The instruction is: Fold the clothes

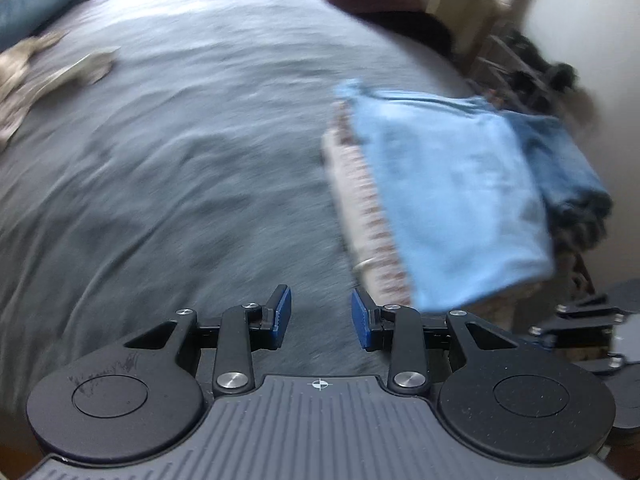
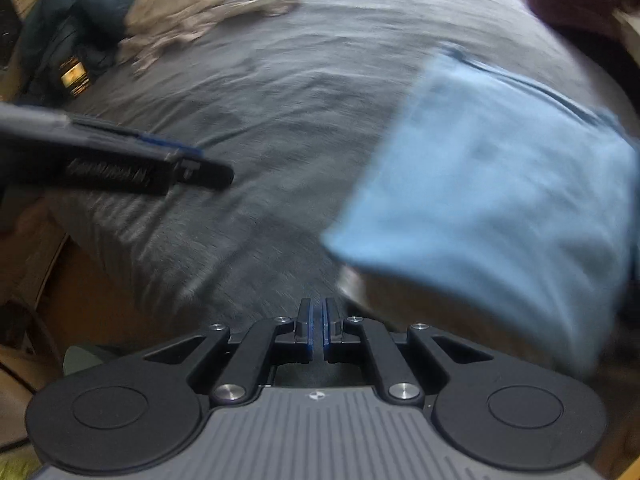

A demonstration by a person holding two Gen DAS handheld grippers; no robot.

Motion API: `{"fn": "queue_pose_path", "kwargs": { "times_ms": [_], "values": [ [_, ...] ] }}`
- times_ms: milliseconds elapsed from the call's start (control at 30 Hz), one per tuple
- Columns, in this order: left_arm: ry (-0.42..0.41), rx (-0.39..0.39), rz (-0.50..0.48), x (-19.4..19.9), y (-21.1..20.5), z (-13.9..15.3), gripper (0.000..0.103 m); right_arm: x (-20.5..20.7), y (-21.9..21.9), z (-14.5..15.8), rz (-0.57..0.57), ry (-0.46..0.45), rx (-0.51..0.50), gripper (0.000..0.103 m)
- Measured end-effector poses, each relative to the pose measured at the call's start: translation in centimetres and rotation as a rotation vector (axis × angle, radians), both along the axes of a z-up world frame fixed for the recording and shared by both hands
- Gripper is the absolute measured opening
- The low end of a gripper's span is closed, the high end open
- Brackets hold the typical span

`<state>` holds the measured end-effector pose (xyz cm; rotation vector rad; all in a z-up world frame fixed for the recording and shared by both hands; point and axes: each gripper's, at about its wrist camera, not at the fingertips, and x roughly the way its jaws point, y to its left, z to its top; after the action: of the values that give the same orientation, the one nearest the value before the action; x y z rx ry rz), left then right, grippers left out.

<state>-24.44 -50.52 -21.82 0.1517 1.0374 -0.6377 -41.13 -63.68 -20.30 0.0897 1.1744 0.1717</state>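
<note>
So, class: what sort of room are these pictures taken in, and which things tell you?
Most likely a bedroom: a grey bedspread fills the view, with folded clothes stacked at its edge and a teal pillow at the far end.

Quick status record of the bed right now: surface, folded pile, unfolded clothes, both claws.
surface: grey bedspread
folded pile: light blue folded garment on top, striped pale fabric under it, darker blue denim-like piece beside it
unfolded: crumpled beige garment at the far side
left claw: open, nothing between the pads
right claw: shut, holding nothing
blur: both views smeared
</note>
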Motion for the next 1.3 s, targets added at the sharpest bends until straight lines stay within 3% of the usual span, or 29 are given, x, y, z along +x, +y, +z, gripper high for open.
{"fn": "queue_pose_path", "kwargs": {
  "times_ms": [133,233,367,467,533,600,700,867,1000,1100,1233,1300],
  "values": [
    [-0.076,0.000,-0.177,-1.3,-5.5,0.6,0.033,-3.9,-7.0,2.6,-0.217,-0.059,-0.038,0.006],
    [-0.141,0.057,-0.323,-2.6,-9.5,-0.1,0.033,-4.9,-12.3,3.4,-0.364,-0.103,-0.057,0.006],
    [-0.170,0.135,-0.397,-3.4,-12.0,-1.7,0.033,-3.6,-15.5,1.6,-0.372,-0.132,-0.015,0.006],
    [-0.128,0.138,-0.372,-2.6,-12.4,-2.0,0.035,-2.7,-16.1,-1.9,-0.344,-0.066,0.035,0.006],
    [-0.107,0.141,-0.354,-2.2,-12.4,-2.0,0.038,-2.6,-16.2,-4.4,-0.337,0.050,0.026,0.007],
    [-0.091,0.143,-0.341,-2.0,-12.3,-1.6,0.038,-3.5,-16.3,-5.3,-0.314,0.105,-0.007,0.007],
    [-0.074,0.141,-0.318,-1.7,-12.1,-0.4,0.038,-4.8,-17.2,-3.0,-0.305,0.071,-0.023,0.007],
    [-0.092,0.077,-0.239,-0.9,-12.0,2.0,0.038,-2.5,-18.2,2.5,-0.299,-0.124,-0.014,0.007],
    [-0.090,0.085,-0.196,0.3,-14.0,1.0,0.038,1.8,-17.0,2.8,-0.239,-0.206,-0.020,0.007],
    [-0.051,0.129,-0.183,1.3,-14.7,-1.0,0.038,4.3,-16.4,1.8,-0.220,-0.216,-0.042,0.007],
    [0.002,0.105,-0.128,1.8,-13.5,-1.4,0.042,5.2,-17.8,-1.4,-0.218,-0.079,-0.072,0.007],
    [0.003,0.110,-0.115,2.0,-13.5,-0.6,0.042,4.8,-18.8,-1.5,-0.208,-0.052,-0.089,0.007]
  ]
}}
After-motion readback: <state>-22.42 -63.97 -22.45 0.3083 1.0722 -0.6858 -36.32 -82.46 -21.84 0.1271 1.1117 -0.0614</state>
